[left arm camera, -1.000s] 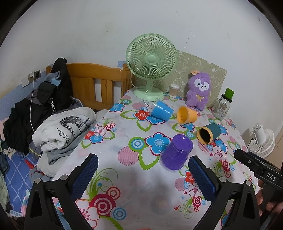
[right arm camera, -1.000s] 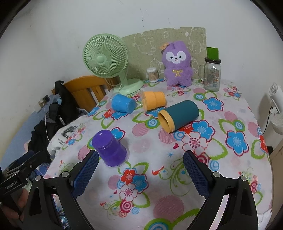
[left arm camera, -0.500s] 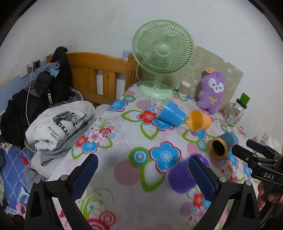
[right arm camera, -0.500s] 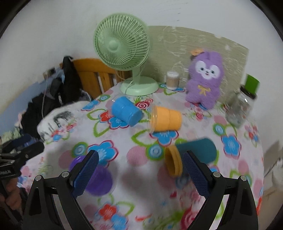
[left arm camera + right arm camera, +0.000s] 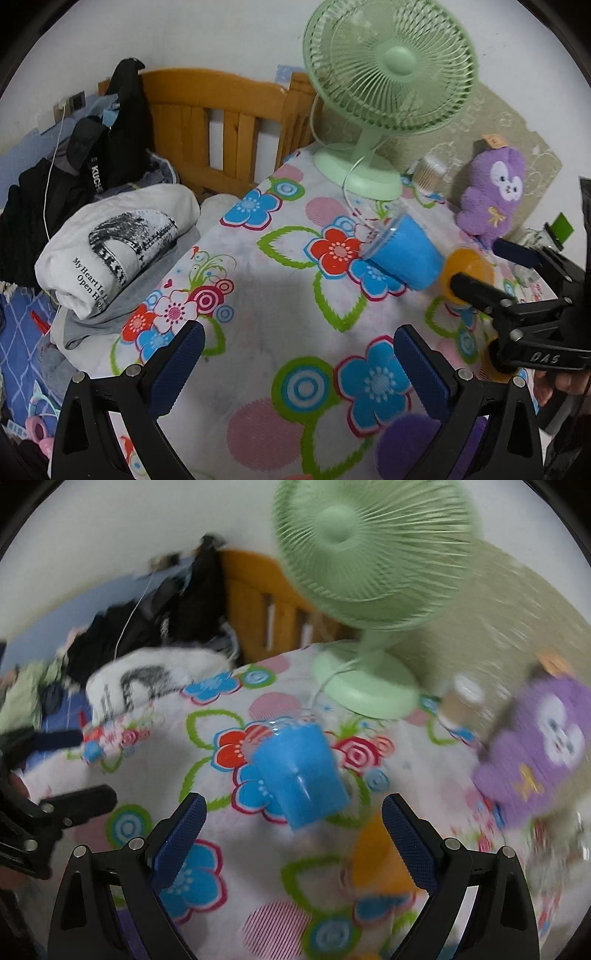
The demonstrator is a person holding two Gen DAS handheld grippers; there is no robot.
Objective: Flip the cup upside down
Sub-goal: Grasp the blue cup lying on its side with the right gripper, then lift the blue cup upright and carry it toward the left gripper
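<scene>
Right wrist view is blurred: the right gripper (image 5: 291, 827) hangs with jaws wide and empty, the blue cup (image 5: 299, 771) lying on its side on the flowered tablecloth (image 5: 236, 849) just ahead at 12 o'clock, between the pads' lines. Behind it at 1 o'clock stands the green fan (image 5: 369, 590). Left wrist view shows the left gripper (image 5: 295, 354) equally wide, empty, the blue cup (image 5: 402, 254) at 1 o'clock, an orange cup (image 5: 469, 266) just beside it

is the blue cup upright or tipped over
Tipped over: the blue cup lies on its side on the floral tablecloth, clear rim toward the fan.
</scene>
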